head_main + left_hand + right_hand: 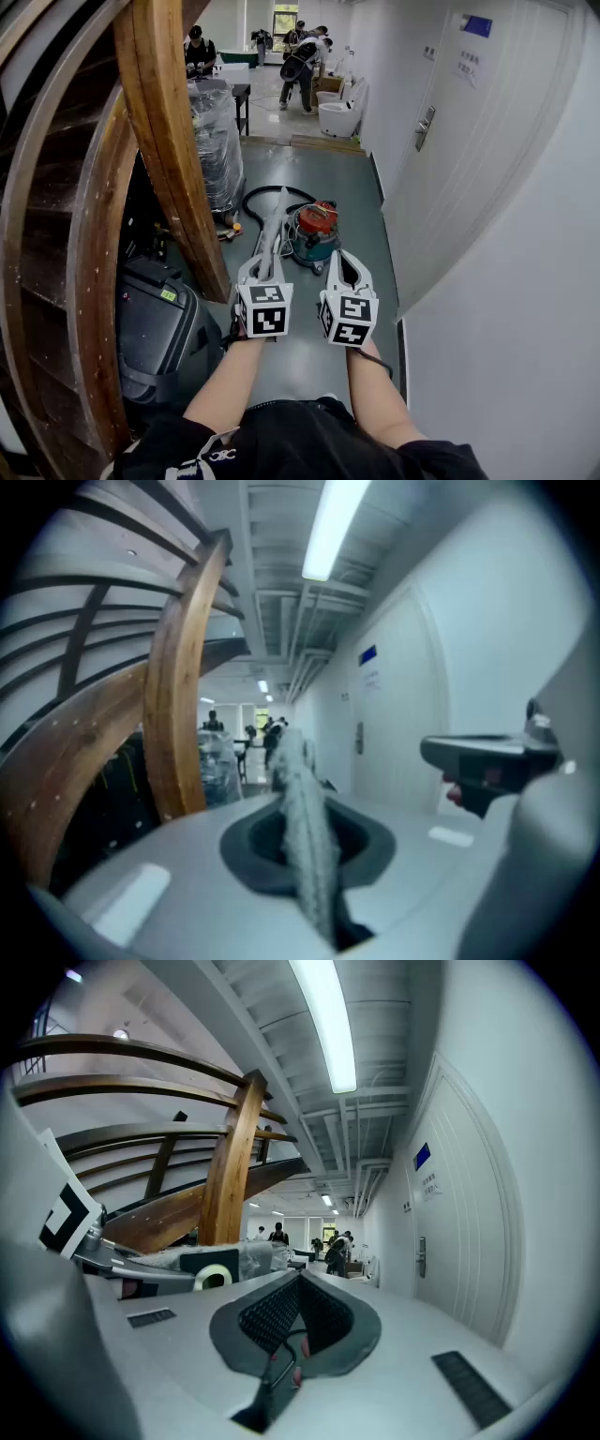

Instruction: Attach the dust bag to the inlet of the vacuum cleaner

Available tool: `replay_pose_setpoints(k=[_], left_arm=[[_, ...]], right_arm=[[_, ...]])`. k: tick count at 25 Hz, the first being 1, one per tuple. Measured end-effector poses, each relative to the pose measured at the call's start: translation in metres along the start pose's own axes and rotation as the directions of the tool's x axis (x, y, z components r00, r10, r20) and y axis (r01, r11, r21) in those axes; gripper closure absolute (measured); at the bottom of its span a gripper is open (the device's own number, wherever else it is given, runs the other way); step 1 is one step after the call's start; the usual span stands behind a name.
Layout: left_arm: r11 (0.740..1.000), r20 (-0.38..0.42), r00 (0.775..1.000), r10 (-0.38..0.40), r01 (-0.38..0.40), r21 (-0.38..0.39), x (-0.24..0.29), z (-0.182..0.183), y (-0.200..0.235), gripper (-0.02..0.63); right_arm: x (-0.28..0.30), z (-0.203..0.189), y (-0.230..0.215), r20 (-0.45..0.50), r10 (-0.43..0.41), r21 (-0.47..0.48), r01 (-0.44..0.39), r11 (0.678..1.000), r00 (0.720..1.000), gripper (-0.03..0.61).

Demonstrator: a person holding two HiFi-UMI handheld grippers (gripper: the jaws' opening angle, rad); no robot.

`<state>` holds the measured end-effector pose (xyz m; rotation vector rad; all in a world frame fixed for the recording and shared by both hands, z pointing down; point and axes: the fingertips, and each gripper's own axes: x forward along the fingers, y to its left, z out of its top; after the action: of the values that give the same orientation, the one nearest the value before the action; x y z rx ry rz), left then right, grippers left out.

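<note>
Dust bag (273,223): limp grey fabric, pinched edge-on in the left gripper (263,270), held on the near side of the vacuum cleaner (312,231), which stands on the floor. Right gripper (346,265): also short of the vacuum cleaner, jaws pressed together, empty. Risk: the one-point pinch may let the bag sag or slip, and with the inlet not discernible, its mouth could be misaligned.

— Any legible text on my feeds?
— Item one: blue plate (476,25) high on the white door (497,141), unreadable. Item two: small notice (466,65) below that plate, characters too small. I read nothing.
</note>
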<state>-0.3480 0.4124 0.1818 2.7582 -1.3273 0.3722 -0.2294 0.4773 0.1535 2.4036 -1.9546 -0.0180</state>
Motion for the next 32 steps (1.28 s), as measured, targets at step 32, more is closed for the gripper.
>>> replay_pose_setpoints(k=[32], left_arm=[[0.997,-0.073,0.997,0.031,-0.036,-0.063,0.069,-0.008,-0.041,0.591]], right_arm=[[0.033,-0.032,-0.071,-0.074,0.062,0.043,-0.059,0.997,0.995,0.583]])
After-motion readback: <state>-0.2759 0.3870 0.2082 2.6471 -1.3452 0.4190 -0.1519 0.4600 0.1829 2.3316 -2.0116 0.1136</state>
